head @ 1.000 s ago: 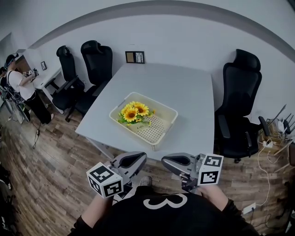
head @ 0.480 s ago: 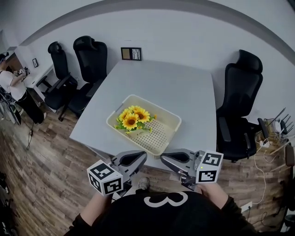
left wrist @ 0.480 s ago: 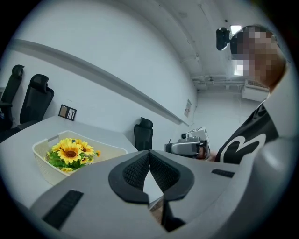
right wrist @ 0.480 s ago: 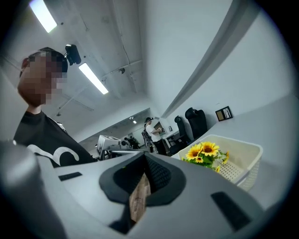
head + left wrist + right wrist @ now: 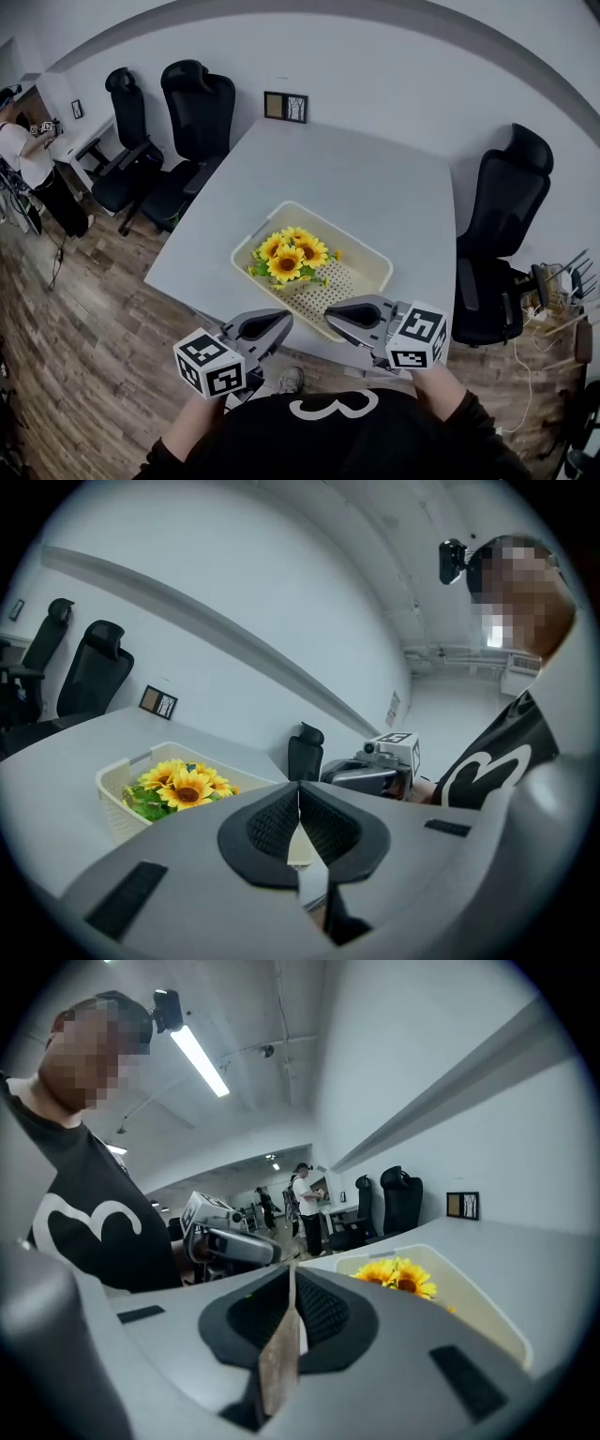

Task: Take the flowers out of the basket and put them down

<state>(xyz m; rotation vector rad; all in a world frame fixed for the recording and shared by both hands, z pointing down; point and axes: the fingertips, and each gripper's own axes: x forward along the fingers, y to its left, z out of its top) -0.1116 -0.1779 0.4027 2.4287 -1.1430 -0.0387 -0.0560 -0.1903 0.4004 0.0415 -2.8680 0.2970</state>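
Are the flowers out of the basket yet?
No, the sunflowers lie inside the cream basket on the grey table.

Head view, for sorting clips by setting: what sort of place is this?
Probably an office meeting room: a grey table with black office chairs beside it, a framed picture at the wall, and a person at a desk further off.

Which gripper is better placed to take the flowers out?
Probably left: the flowers lie in the basket's left end, nearer the left gripper than the right gripper; both are shut, empty.
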